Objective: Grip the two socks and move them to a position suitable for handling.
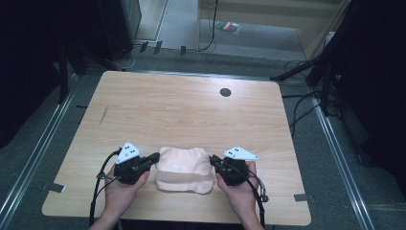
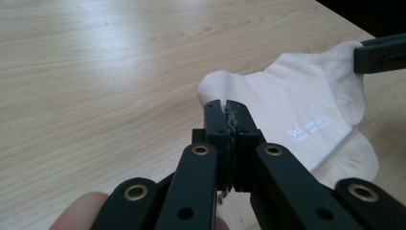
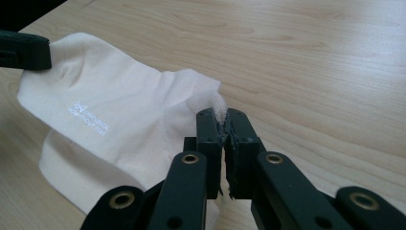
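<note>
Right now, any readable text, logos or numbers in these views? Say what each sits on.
Sock: small white printed logo with two lines of lettering under it, too small and blurred to read.
Grey plates on the left gripper and right gripper: dark dot marks, no letters.
Nothing else legible.

Small white printed lettering [image 2: 310,130] on the cream fabric sock [image 2: 306,110]: too small to read; the sock's far corner is hidden behind the right gripper [image 2: 379,55].
</note>
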`<state>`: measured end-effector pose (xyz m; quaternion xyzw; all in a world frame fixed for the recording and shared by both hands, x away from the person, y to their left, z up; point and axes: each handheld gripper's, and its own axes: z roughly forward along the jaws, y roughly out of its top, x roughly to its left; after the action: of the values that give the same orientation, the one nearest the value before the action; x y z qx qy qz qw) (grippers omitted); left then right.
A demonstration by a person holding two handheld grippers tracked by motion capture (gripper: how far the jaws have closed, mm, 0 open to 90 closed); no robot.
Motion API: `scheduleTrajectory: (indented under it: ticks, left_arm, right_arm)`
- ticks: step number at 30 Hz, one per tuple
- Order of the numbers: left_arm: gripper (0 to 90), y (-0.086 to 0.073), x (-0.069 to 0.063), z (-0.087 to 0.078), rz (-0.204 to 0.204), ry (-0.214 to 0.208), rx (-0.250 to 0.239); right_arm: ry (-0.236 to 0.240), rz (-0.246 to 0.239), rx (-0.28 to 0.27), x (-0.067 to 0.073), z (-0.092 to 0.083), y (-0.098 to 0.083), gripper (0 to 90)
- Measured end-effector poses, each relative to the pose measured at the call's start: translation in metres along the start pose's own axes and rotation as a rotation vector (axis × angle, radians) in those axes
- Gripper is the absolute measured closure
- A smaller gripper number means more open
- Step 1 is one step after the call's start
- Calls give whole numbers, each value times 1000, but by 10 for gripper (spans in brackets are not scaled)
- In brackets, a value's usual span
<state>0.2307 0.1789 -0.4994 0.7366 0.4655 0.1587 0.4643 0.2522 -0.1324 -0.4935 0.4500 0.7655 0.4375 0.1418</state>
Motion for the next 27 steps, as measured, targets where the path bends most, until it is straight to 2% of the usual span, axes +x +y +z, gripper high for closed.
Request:
scheduleTrajectory:
  ticks: [5, 8, 12, 18, 27]
  left_arm:
    - [900, -8, -4, -6, 1, -12, 8]
    - [900, -14, -5, -9, 5, -11, 18]
    - [900, -17, -6, -10, -2, -14, 20]
    - [900, -23, -10, -13, 16, -13, 23]
    - [900, -30, -12, -13, 17, -13, 32]
  right_arm:
    - [8, 6, -1, 2, -5, -3, 862]
    - [14, -7, 7, 6, -9, -8, 862]
    - [16, -6, 11, 8, -12, -12, 862]
    - [19, -9, 13, 9, -16, -17, 862]
    - [21, -14, 13, 11, -17, -22, 862]
